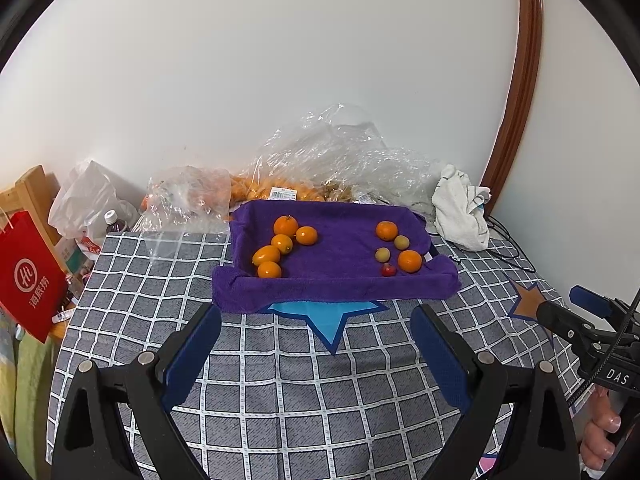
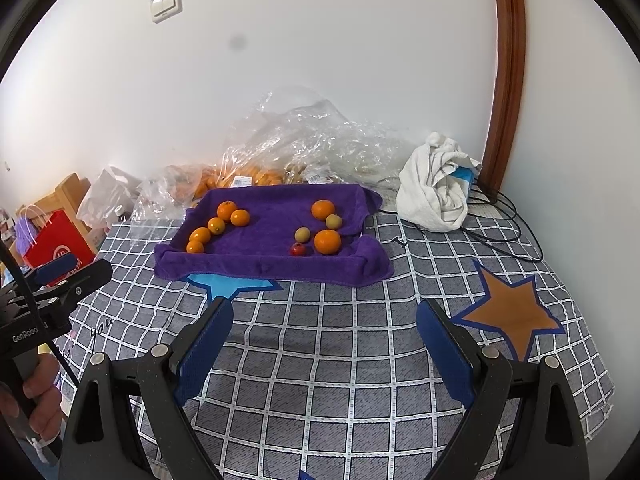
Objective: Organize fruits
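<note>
Ten fruits [image 1: 285,243] lie on the purple towel [image 1: 336,272]: five oranges left, a mixed five [image 2: 318,229] right. Both grippers, left [image 1: 316,348] and right [image 2: 325,344], hover over the checked cloth [image 2: 320,360], jaws wide apart, holding nothing.

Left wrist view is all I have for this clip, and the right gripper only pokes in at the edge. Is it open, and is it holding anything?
Observer: The right gripper is open and empty. Its blue pads stand wide apart, with only the checked tablecloth showing between them.
Operator: The orange star beside it is partly hidden for me. Is anything on it?
Observer: No. The orange star shows whole in the right wrist view, with nothing lying on it.
Operator: What is inside the white cloth?
Observer: A light blue object is tucked into the white cloth. I cannot tell what it is.
</note>
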A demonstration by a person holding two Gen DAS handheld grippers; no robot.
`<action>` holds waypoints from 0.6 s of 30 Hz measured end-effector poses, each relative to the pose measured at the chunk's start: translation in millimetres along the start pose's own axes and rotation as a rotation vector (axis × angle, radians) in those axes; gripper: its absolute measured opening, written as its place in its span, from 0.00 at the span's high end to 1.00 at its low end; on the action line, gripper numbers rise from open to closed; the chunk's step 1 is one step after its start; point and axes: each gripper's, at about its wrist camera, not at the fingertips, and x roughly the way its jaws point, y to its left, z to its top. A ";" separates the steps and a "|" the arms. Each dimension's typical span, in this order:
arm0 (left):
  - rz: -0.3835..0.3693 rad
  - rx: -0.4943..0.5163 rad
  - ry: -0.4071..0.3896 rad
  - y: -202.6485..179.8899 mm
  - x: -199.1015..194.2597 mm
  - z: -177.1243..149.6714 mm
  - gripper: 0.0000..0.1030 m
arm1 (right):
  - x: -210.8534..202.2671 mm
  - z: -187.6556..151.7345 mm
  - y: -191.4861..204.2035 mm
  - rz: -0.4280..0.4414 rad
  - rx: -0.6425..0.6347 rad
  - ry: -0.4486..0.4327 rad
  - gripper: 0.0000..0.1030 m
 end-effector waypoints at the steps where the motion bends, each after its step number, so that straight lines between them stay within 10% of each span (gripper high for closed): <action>1: -0.001 0.001 0.000 -0.4 -0.1 0.2 0.07 | -0.1 0.1 0.1 -0.001 0.000 0.000 0.10; 18: 0.005 0.004 -0.008 1.0 -2.2 2.3 0.07 | -0.9 0.8 3.0 0.000 -0.007 -0.007 0.10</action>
